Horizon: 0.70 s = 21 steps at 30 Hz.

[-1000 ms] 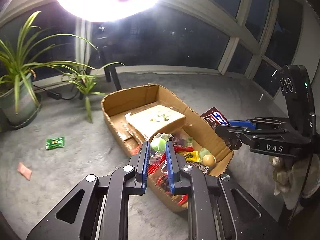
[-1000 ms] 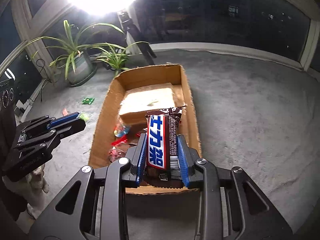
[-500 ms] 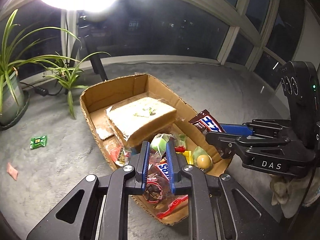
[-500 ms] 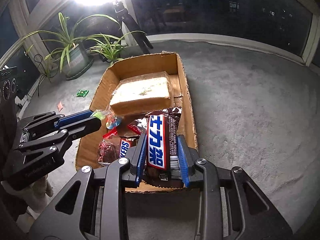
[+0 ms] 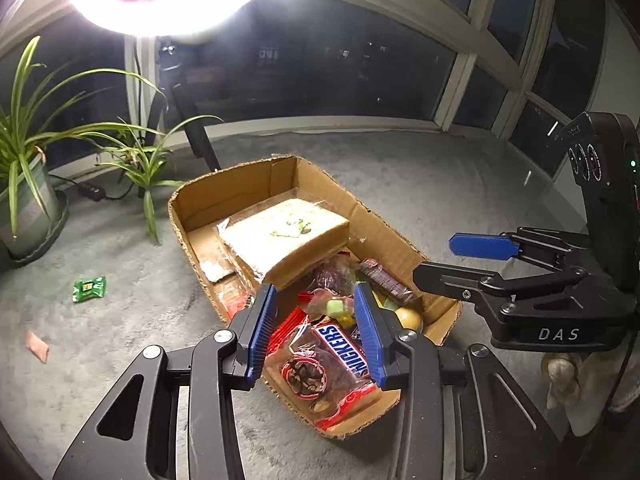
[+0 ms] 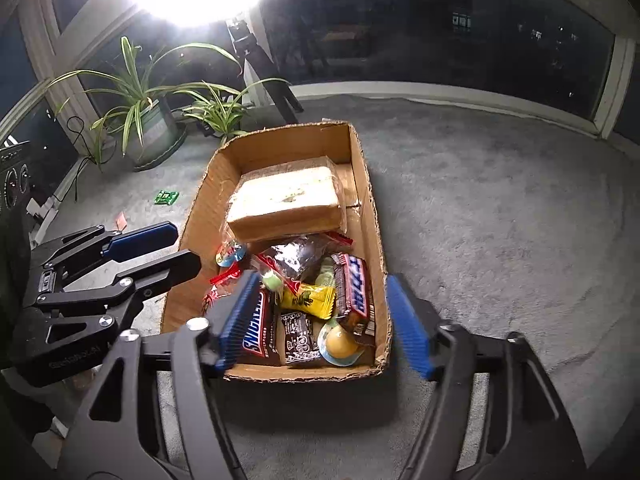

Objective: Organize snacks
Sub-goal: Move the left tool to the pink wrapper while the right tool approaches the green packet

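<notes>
A cardboard box [image 5: 192,208] [image 6: 368,200] on grey carpet holds a wrapped bread loaf [image 5: 286,234] [image 6: 286,200] at its far end and mixed snacks at the near end. A Snickers bar [image 5: 340,346] [image 6: 256,326] and a Chinese-label Snickers bar [image 6: 356,290] lie among them, with a yellow candy [image 6: 310,300] and a clear bag with a green sweet [image 5: 334,306]. My left gripper [image 5: 316,328] is open and empty above the near snacks. My right gripper [image 6: 324,320] is open and empty over the box's near end; it also shows in the left wrist view [image 5: 452,260].
A green candy [image 5: 89,289] [image 6: 167,197] and a pink wrapper [image 5: 37,346] lie on the carpet left of the box. Potted plants [image 5: 24,184] [image 6: 152,120] and a lamp stand [image 5: 196,136] stand at the back by the windows.
Both grippers opened. The right one let go of the Chinese-label Snickers bar, which now lies in the box. The left one let go of the clear bag with the green sweet.
</notes>
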{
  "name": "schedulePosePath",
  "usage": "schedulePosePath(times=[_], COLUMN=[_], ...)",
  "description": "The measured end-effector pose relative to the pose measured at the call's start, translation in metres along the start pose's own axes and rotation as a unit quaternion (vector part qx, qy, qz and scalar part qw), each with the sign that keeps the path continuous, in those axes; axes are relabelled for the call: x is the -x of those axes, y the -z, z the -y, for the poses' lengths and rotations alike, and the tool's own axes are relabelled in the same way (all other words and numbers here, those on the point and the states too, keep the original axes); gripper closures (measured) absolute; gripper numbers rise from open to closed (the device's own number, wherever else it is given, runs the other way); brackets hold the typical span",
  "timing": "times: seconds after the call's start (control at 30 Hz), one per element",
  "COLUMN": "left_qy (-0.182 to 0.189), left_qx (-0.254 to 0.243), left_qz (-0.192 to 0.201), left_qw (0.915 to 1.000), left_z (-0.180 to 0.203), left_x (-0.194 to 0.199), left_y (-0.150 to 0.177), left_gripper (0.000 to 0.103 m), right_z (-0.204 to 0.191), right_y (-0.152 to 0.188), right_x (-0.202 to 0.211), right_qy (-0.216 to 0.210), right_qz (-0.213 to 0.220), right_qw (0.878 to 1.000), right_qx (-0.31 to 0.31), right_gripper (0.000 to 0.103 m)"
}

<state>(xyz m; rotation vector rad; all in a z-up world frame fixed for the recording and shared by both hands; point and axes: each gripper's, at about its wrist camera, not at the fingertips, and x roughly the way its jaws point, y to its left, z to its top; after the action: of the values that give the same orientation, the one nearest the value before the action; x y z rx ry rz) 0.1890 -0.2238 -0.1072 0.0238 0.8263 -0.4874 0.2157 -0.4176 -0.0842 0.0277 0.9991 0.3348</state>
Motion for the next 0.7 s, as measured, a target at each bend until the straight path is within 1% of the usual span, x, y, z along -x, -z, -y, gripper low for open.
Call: schedulePosePath(times=[0.23,0.43,0.7], left_qy=[-0.007,-0.008,-0.021], left_qx=[0.002,0.010,0.041], left_qz=[0.013,0.020,0.025], left_qw=[0.9999,0.9997,0.9986], left_z=[-0.007,-0.021,-0.062], left_x=[0.018,0.035,0.065], left_y=[0.000,0.006,0.022], left_gripper=[0.064,0.064,0.064], right_z=[-0.014,-0.035,-0.078], right_y=[-0.003,-0.007,-0.016], right_x=[0.004,0.008,0.007], right_qy=[0.002,-0.010,-0.045], right_qz=[0.002,0.013,0.023], right_qw=[1.000,1.000,0.999], right_qx=[0.004,0.004,0.010], right_gripper=[0.031,0.031,0.031])
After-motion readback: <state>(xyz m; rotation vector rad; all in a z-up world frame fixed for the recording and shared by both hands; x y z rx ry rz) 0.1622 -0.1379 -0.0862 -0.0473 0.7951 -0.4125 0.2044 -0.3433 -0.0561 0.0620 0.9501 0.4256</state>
